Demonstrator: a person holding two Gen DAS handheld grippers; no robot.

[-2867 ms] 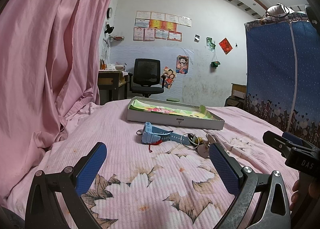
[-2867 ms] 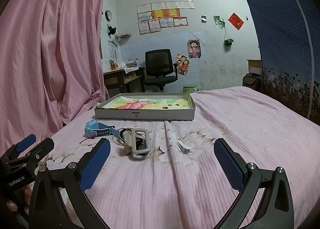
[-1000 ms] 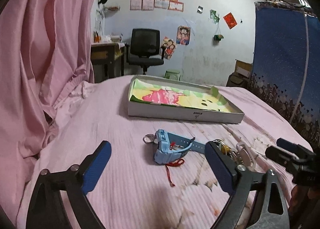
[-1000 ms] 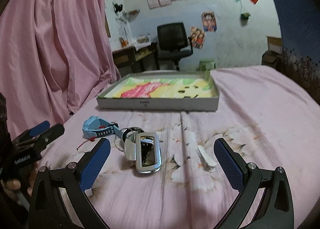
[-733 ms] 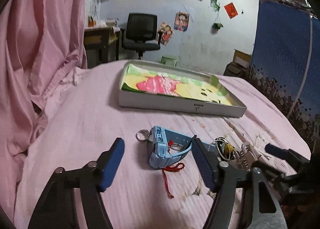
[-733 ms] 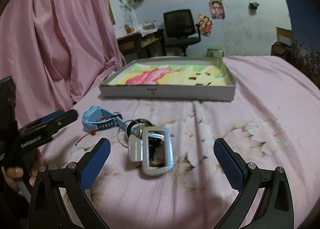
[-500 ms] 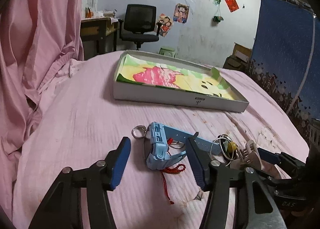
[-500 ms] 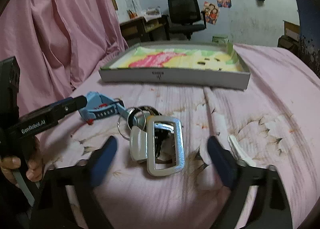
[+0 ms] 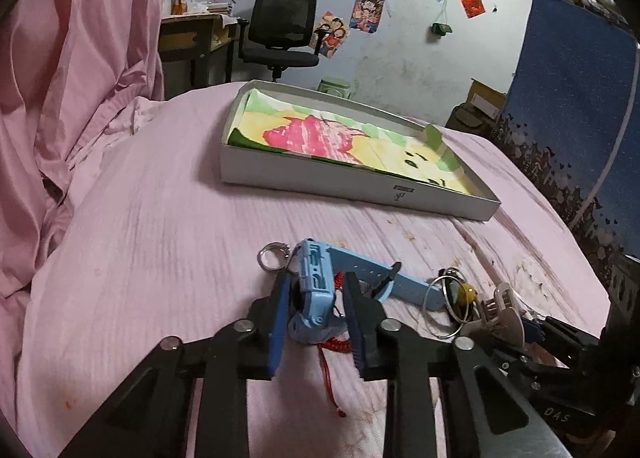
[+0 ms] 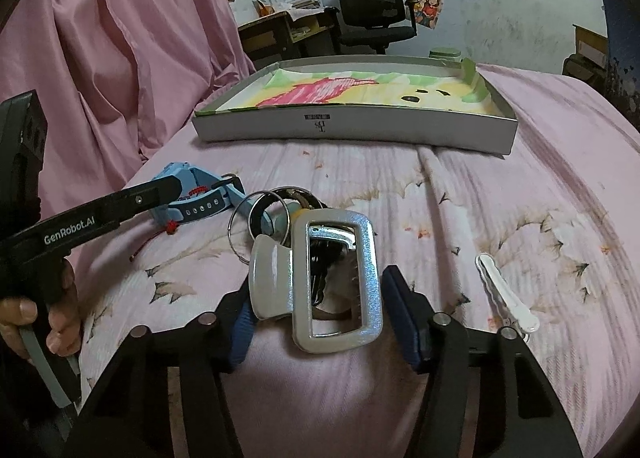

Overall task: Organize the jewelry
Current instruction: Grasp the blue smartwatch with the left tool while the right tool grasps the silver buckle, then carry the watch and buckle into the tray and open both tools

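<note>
A blue watch [image 9: 316, 298] lies on the pink bed with a red cord [image 9: 332, 346] under it. My left gripper [image 9: 316, 322] is closed around the watch body, pads touching its sides. A silver hair claw clip [image 10: 320, 278] lies between the pads of my right gripper [image 10: 324, 318], which has narrowed around it. Metal rings [image 10: 260, 218] and a small yellow piece [image 9: 468, 292] lie between watch and clip. A white hair clip [image 10: 506, 294] lies to the right. The shallow grey box [image 10: 352, 126] with a colourful lining stands behind.
A pink curtain [image 9: 60, 78] hangs on the left. A small key ring [image 9: 272, 258] lies by the watch. A desk and black office chair [image 9: 280, 38] stand beyond the bed. A blue wardrobe [image 9: 568, 98] is at the right.
Both grippers moved forward and down and narrowed. The left one closed on the blue watch; the right one closed in around the silver claw clip.
</note>
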